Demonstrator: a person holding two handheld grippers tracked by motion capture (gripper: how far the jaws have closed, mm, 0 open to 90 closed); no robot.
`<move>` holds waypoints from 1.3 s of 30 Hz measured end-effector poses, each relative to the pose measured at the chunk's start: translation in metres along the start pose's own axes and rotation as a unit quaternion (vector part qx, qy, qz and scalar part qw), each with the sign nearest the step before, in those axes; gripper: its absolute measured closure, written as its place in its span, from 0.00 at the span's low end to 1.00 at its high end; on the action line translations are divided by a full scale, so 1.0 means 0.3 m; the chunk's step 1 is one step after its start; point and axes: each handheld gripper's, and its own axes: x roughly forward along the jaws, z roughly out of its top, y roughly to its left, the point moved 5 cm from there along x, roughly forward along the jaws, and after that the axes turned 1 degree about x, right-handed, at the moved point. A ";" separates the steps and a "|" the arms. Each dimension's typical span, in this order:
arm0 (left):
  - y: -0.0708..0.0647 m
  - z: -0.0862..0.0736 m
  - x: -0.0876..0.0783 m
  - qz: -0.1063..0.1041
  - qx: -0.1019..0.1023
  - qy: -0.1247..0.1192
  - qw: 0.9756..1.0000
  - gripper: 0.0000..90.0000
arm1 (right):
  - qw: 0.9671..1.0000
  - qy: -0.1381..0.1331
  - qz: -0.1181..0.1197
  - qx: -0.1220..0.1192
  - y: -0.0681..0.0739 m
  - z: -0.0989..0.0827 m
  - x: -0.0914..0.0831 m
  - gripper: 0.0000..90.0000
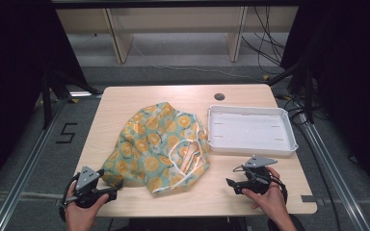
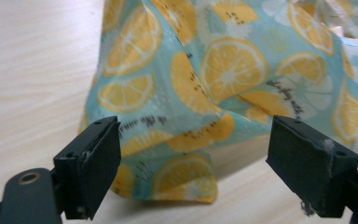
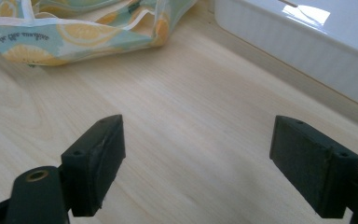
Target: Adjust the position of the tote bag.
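A crumpled cloth (image 1: 160, 147) printed with orange slices on pale blue, edged with white straps, lies in the middle of the wooden table (image 1: 139, 98). My left gripper (image 1: 112, 186) sits at the front left, open, its jaws facing a lower corner of the cloth (image 2: 182, 154) without touching it. My right gripper (image 1: 232, 184) rests at the front right, open over bare wood (image 3: 196, 140), with the cloth (image 3: 74, 32) farther off to its left.
A white empty tray (image 1: 289, 139) stands at the right of the table, just beyond the right gripper; its wall (image 3: 298, 51) shows in the right gripper view. A dark round hole (image 1: 219, 96) marks the far edge. Cables and frame rails run around the table.
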 end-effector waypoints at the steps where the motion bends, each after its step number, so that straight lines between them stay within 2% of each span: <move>1: 0.000 0.000 0.000 0.000 0.000 0.000 1.000 0.19 | 1.000 0.007 0.003 -0.002 0.001 -0.001 -0.001 0.22; 2: -0.003 0.010 0.008 -0.004 -0.010 -0.005 1.000 0.19 | 1.000 0.004 0.001 -0.005 0.000 -0.001 0.002 0.22; 3: -0.003 0.010 0.008 -0.004 -0.010 -0.005 1.000 0.19 | 1.000 0.008 0.003 0.000 0.003 -0.003 0.003 0.22; 4: -0.001 0.016 0.011 0.001 -0.005 -0.004 1.000 0.19 | 1.000 0.006 0.004 -0.003 0.004 -0.002 0.004 0.22; 5: 0.002 0.022 0.017 0.005 0.003 -0.004 1.000 0.19 | 1.000 0.009 0.004 0.007 0.010 -0.001 0.002 0.22; 6: 0.006 0.027 0.022 0.013 0.006 -0.004 1.000 0.19 | 1.000 0.009 0.004 0.007 0.010 -0.001 0.002 0.22; 7: 0.019 0.034 0.043 0.021 0.015 -0.002 1.000 0.19 | 1.000 0.011 0.005 -0.006 0.006 -0.003 0.005 0.22; 9: 0.040 0.030 0.066 0.035 0.021 0.011 0.999 0.19 | 1.000 0.017 0.007 -0.003 0.010 -0.005 0.007 0.22; 10: 0.049 0.027 0.075 0.033 0.017 0.021 0.999 0.20 | 1.000 0.010 0.007 -0.007 0.010 -0.004 0.011 0.23; 12: 0.051 0.025 0.090 0.027 0.011 0.017 0.999 0.23 | 1.000 0.014 0.010 -0.001 0.015 -0.004 0.008 0.23; 13: 0.055 0.021 0.094 0.025 0.019 0.032 0.999 0.29 | 1.000 0.014 0.010 -0.003 0.015 -0.004 0.009 0.23; 14: 0.061 0.015 0.105 0.016 0.047 0.052 0.997 0.51 | 1.000 0.013 0.009 -0.008 0.014 -0.005 0.011 0.23; 15: 0.061 0.015 0.105 0.016 0.047 0.052 0.997 0.59 | 1.000 0.013 0.009 -0.008 0.014 -0.005 0.011 0.23; 16: 0.070 0.012 0.116 0.028 0.062 0.055 0.996 0.68 | 1.000 0.015 0.011 -0.003 0.015 -0.004 0.010 0.23; 17: 0.070 0.012 0.116 0.028 0.062 0.055 0.996 0.76 | 1.000 0.015 0.011 -0.003 0.015 -0.004 0.010 0.23; 18: 0.075 0.014 0.122 0.038 0.063 0.045 0.996 0.81 | 1.000 0.018 0.012 -0.003 0.015 -0.006 0.010 0.23; 19: 0.088 0.013 0.127 0.042 0.073 0.050 0.995 0.81 | 1.000 0.018 0.012 -0.003 0.015 -0.006 0.010 0.23; 20: 0.112 0.012 0.139 0.041 0.075 0.052 0.995 0.92 | 1.000 0.020 0.012 0.001 0.017 -0.007 0.009 0.23; 21: 0.132 0.010 0.140 0.042 0.089 0.061 0.993 0.95 | 1.000 0.014 0.011 -0.011 0.013 -0.006 0.012 0.24; 22: 0.132 0.010 0.140 0.042 0.089 0.061 0.993 0.98 | 1.000 0.014 0.011 -0.011 0.013 -0.006 0.012 0.24; 23: 0.157 0.013 0.156 0.050 0.083 0.056 0.994 0.99 | 1.000 0.018 0.014 -0.004 0.018 -0.007 0.011 0.24; 24: 0.157 0.013 0.156 0.050 0.083 0.056 0.994 0.99 | 1.000 0.012 0.012 -0.015 0.012 -0.004 0.013 0.24; 27: 0.209 0.026 0.177 0.060 0.078 0.053 0.994 0.99 | 1.000 0.022 0.014 -0.010 0.016 -0.006 0.010 0.24; 28: 0.228 0.030 0.183 0.062 0.082 0.061 0.993 0.99 | 1.000 0.022 0.014 -0.010 0.016 -0.006 0.010 0.24; 29: 0.240 0.036 0.197 0.065 0.073 0.053 0.994 0.99 | 1.000 0.025 0.017 -0.002 0.021 -0.005 0.009 0.24; 30: 0.257 0.042 0.206 0.069 0.078 0.058 0.993 0.99 | 1.000 0.026 0.017 -0.002 0.021 -0.005 0.009 0.24; 32: 0.284 0.058 0.228 0.074 0.076 0.055 0.993 0.99 | 0.999 0.026 0.019 -0.001 0.023 -0.005 0.008 0.24; 33: 0.300 0.065 0.234 0.077 0.083 0.063 0.992 0.99 | 1.000 0.012 0.014 -0.018 0.015 -0.002 0.015 0.24; 34: 0.309 0.073 0.249 0.080 0.078 0.060 0.992 0.99 | 1.000 0.010 0.014 -0.022 0.014 -0.001 0.016 0.24; 35: 0.322 0.080 0.262 0.084 0.083 0.060 0.991 0.99 | 1.000 0.018 0.018 -0.013 0.020 -0.004 0.014 0.24; 36: 0.336 0.088 0.273 0.086 0.085 0.058 0.991 0.99 | 1.000 0.015 0.016 -0.016 0.019 -0.002 0.015 0.24; 37: 0.348 0.094 0.283 0.087 0.079 0.057 0.991 0.99 | 0.999 0.012 0.018 -0.026 0.015 0.000 0.017 0.24; 39: 0.369 0.108 0.294 0.091 0.070 0.049 0.992 0.97 | 0.999 0.017 0.018 -0.022 0.020 0.002 0.017 0.24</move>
